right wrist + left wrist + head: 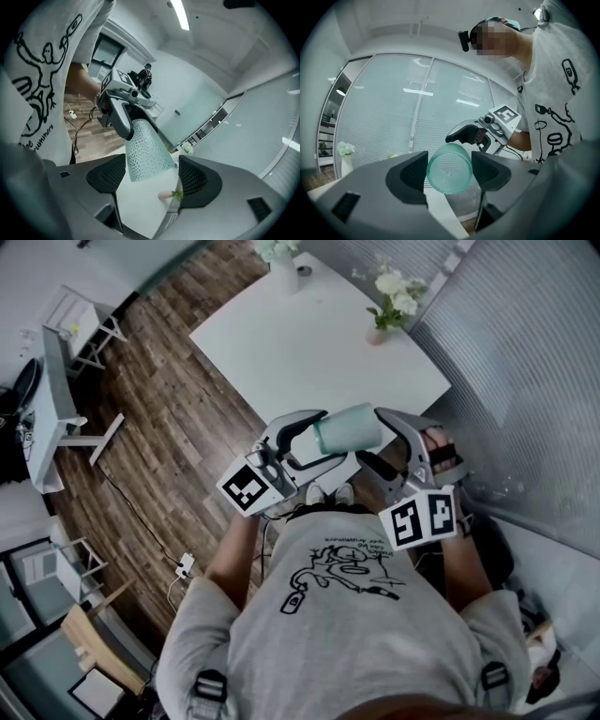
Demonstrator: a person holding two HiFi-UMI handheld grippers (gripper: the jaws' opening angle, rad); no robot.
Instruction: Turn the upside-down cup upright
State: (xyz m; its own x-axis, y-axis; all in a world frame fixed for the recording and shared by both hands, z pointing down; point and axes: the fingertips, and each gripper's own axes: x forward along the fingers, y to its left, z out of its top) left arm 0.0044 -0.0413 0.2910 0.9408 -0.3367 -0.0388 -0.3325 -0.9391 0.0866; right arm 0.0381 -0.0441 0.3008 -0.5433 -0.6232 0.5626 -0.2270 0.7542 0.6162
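A pale green textured cup (349, 430) lies on its side in the air in front of the person's chest, above the table's near corner. My left gripper (328, 439) is shut on its narrow end; the cup (449, 168) fills the gap between both pads, its base facing the camera. The cup's wide end (145, 152) reaches in between the jaws of my right gripper (152, 176). A gap shows beside the right pad (193, 176), so that gripper (372, 437) stands open around the cup. The two grippers face each other.
A white table (319, 343) lies ahead, with a white flower vase (281, 268) at its far edge and a small pink one (389, 301) at its right. A frosted glass wall (525, 381) runs along the right. Wooden floor (159, 418) and white furniture (56, 409) are at the left.
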